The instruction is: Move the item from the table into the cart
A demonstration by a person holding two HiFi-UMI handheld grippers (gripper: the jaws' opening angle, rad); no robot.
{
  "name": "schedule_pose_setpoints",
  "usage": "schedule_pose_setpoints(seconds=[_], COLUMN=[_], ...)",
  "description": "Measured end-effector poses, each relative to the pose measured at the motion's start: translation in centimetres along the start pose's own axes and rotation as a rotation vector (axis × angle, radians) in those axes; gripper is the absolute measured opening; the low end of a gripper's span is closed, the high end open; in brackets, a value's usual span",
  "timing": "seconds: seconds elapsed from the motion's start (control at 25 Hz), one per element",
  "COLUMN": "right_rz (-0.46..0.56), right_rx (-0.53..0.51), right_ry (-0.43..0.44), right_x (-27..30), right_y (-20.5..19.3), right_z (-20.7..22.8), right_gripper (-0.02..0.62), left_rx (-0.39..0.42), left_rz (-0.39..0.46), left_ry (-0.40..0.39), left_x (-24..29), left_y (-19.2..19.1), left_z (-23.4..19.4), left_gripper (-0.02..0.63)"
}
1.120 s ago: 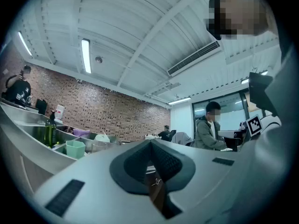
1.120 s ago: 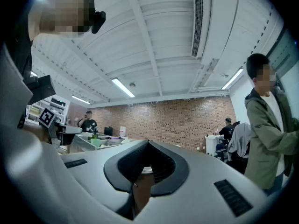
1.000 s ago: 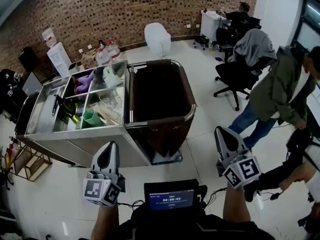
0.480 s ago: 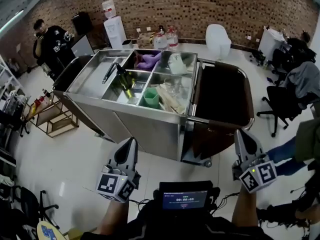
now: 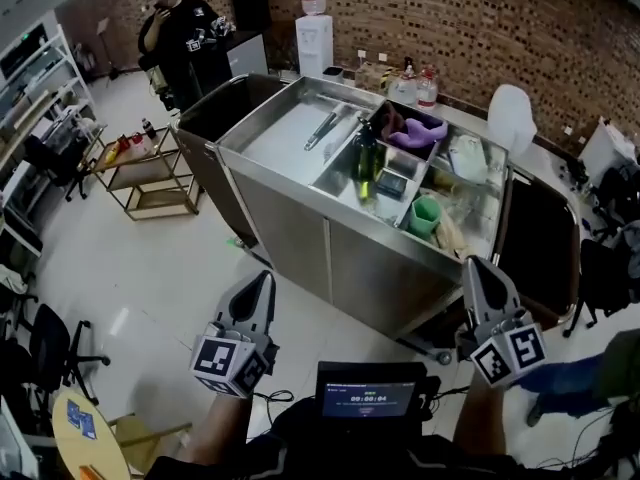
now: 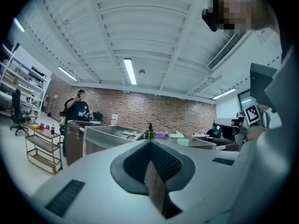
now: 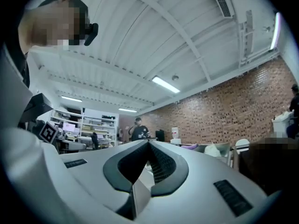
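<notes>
A stainless steel cart [image 5: 300, 223] stands ahead of me, its long side facing me. Its top compartments hold a green bottle [image 5: 367, 158], a green cup [image 5: 425, 216], a purple cloth [image 5: 420, 133] and a metal tool [image 5: 322, 130]. My left gripper [image 5: 262, 282] is held low at the left, short of the cart, shut with nothing in it. My right gripper [image 5: 475, 268] is at the right, near the cart's lower corner, also shut and empty. In the left gripper view, the left gripper [image 6: 150, 143] points level toward the cart [image 6: 110, 133]. The right gripper [image 7: 148, 144] points into the room.
Dark bins hang on both ends of the cart, left [image 5: 215, 118] and right [image 5: 540, 248]. A person in black [image 5: 185, 38] stands at the back left beside a water dispenser [image 5: 313, 23]. A small shelf trolley [image 5: 150, 173], an office chair [image 5: 50, 348] and a round table [image 5: 85, 433] are at the left.
The view has swung to the left: the cart has slid right and nearer, and the shelf trolley and round table have come into view. Both grippers stay shut and empty.
</notes>
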State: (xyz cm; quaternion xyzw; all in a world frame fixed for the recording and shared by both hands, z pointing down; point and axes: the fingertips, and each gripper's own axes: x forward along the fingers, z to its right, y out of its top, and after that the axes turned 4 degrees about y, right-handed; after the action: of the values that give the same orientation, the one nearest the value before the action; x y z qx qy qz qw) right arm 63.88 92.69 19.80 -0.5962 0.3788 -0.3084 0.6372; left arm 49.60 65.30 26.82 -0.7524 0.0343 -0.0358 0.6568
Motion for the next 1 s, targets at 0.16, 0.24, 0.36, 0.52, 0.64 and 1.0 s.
schedule_pose_setpoints(seconds=[0.16, 0.24, 0.36, 0.52, 0.64, 1.0], right_rz=[0.006, 0.029, 0.041, 0.054, 0.061, 0.067], right_rx=[-0.003, 0.009, 0.07, 0.116, 0.136, 0.149], right_ry=[0.149, 0.217, 0.298, 0.402, 0.472, 0.662], right_x=[8.0, 11.4, 16.1, 22.5, 27.2, 40.8], right_y=[0.0, 0.9, 1.2, 0.6, 0.4, -2.9], right_z=[-4.5, -5.8, -7.1, -10.7, -15.5, -40.3], right_gripper=[0.006, 0.006, 0.006, 0.006, 0.006, 0.006], left_rx=[0.0, 0.01, 0.023, 0.031, 0.015, 0.014], left_rz=[0.005, 0.006, 0.035, 0.062, 0.033, 0.107], left_ry=[0.114, 0.184, 0.265, 0.381, 0.479, 0.731], left_x=[-1.0, -1.3, -2.1, -4.5, -7.8, -25.6], left_y=[0.7, 1.4, 3.1, 4.9, 5.0, 6.8], left_z=[-7.0, -9.7, -12.2, -17.4, -23.1, -43.0], left_gripper=[0.017, 0.017, 0.017, 0.017, 0.017, 0.017])
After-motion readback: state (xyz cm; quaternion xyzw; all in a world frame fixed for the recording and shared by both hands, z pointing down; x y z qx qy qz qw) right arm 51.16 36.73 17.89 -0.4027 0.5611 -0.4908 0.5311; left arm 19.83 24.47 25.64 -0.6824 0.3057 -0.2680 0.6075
